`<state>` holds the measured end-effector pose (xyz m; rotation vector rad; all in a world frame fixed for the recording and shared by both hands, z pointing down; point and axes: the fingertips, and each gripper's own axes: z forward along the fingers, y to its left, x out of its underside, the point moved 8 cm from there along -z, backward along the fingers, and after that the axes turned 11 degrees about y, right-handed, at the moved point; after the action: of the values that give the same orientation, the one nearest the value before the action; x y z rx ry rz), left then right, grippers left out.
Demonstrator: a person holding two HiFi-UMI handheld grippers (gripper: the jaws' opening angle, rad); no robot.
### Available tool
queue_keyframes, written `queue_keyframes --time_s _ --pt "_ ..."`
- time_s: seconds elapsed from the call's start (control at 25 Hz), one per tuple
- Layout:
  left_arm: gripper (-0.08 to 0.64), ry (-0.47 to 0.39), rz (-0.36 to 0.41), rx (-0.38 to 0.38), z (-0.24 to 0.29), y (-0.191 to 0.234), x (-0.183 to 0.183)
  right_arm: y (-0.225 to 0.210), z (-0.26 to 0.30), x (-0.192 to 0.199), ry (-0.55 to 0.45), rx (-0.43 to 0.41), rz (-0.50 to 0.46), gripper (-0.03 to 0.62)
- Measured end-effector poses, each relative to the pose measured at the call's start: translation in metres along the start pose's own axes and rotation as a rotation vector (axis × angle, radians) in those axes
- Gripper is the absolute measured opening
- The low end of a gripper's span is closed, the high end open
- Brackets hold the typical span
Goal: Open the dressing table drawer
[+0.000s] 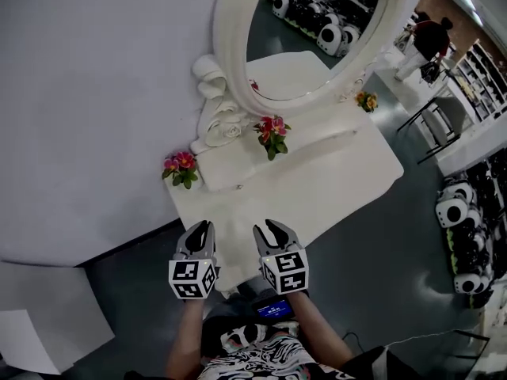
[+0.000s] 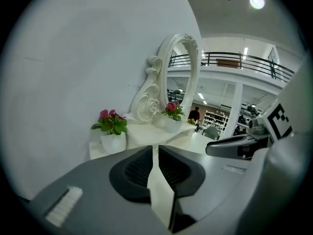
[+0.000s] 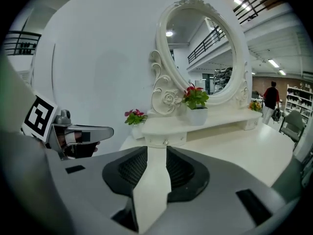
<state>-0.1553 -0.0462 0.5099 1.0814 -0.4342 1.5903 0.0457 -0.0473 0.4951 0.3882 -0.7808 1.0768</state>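
Note:
A white dressing table [image 1: 333, 182] with an oval mirror [image 1: 317, 38] stands against a white wall. Its raised shelf has a small drawer with a knob [image 3: 165, 141] at the left end, and the drawer front sits flush. Both grippers hover side by side over the table's near left corner, pointing at the shelf and touching nothing. My left gripper [image 1: 200, 229] [image 2: 156, 150] has its tips together with nothing between them. My right gripper [image 1: 271, 229] [image 3: 156, 151] is open and empty, lined up with the drawer knob and well short of it.
Three potted flowers stand on the shelf: left [image 1: 182, 169], middle [image 1: 272, 135], right [image 1: 366, 100]. White boards [image 1: 40, 315] lie on the floor at lower left. Black-and-white machines [image 1: 463, 236] line the floor at the right. A person [image 1: 432, 42] stands far back.

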Motion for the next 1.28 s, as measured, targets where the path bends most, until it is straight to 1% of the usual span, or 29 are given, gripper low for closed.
queue_keyframes --time_s 0.2,0.32,0.4,0.68,1.0,1.16,1.28 --pt "0.035 0.026 -0.005 0.027 0.021 0.016 -0.006 -0.004 0.021 -0.017 0.013 0.022 -0.012 0.123" --pt "0.033 0.033 -0.004 0.026 0.030 0.021 -0.007 -0.006 0.031 -0.022 0.017 0.022 -0.012 0.124" --pt "0.012 0.032 0.001 0.016 0.034 0.023 -0.008 -0.007 0.037 -0.024 0.023 0.016 -0.015 0.124" --pt "0.012 0.078 0.004 0.020 0.058 0.027 -0.004 -0.013 0.065 -0.023 0.057 -0.010 -0.029 0.124" --pt "0.012 0.129 -0.027 0.008 0.088 0.035 0.006 -0.025 0.108 -0.024 0.103 -0.052 -0.044 0.127" --pt "0.012 0.149 -0.023 0.013 0.100 0.038 0.007 -0.029 0.131 -0.024 0.138 -0.058 -0.071 0.133" --pt "0.011 0.162 -0.035 0.010 0.107 0.040 0.008 -0.032 0.143 -0.025 0.147 -0.063 -0.073 0.141"
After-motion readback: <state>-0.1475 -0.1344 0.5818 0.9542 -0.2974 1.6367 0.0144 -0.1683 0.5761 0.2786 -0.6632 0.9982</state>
